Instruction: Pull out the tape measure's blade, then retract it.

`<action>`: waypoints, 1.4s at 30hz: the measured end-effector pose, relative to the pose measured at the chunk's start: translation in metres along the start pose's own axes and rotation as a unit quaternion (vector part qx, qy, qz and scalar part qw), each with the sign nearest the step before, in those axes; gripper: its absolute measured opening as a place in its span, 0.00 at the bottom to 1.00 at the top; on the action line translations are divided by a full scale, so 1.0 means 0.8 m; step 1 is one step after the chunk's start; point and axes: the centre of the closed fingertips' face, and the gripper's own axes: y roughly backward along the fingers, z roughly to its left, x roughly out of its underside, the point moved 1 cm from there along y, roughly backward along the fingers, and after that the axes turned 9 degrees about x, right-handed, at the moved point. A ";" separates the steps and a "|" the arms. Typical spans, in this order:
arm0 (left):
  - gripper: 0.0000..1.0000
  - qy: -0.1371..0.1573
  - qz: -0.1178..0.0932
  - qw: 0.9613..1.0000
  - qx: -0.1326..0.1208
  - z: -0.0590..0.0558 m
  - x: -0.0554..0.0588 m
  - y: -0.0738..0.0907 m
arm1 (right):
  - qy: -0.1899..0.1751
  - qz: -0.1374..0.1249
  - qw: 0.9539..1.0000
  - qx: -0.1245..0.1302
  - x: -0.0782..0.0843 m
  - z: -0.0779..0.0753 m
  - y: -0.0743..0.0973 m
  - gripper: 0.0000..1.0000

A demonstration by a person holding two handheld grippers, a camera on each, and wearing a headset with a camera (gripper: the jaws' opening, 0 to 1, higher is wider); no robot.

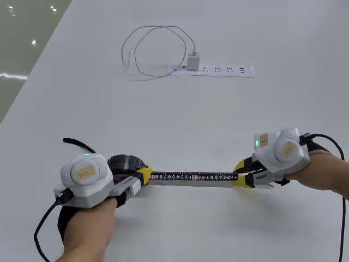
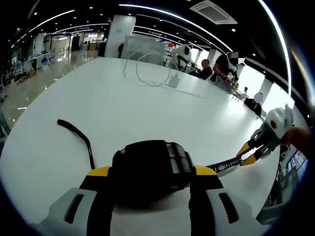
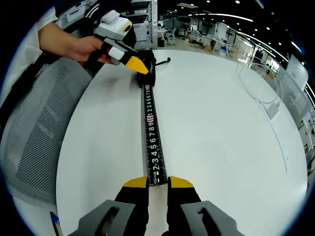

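Left claw [image 1: 139,180], lower left, clamps the tape measure's black case [image 1: 126,164]; right claw [image 1: 242,176], lower right, pinches the blade [image 1: 193,177] tip, stretched across the white counter [image 1: 191,120]. Sudden release could whip the blade back or skid the case.

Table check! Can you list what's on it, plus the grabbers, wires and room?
Surface: white table.
Job's things: tape measure with black strap; blade pulled out between the grippers.
Clutter: power strip, charger plugged in.
Grippers: left gripper shut on tape measure; right gripper shut on blade's end.
Cables: white cable looped from charger; black cables behind both grippers.
Surroundings: shiny floor, mesh chair, people far off.
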 end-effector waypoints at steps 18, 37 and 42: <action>0.58 0.007 -0.002 1.000 0.008 0.000 0.000 0.001 | -0.002 -0.020 1.000 -0.010 -0.027 0.007 -0.014 0.09; 0.58 0.011 -0.003 1.000 0.011 0.000 0.000 0.002 | -0.004 -0.034 0.999 -0.016 -0.052 0.012 -0.029 0.09; 0.58 0.012 -0.003 1.000 0.011 0.000 0.000 0.002 | -0.004 -0.038 0.999 -0.018 -0.057 0.014 -0.031 0.09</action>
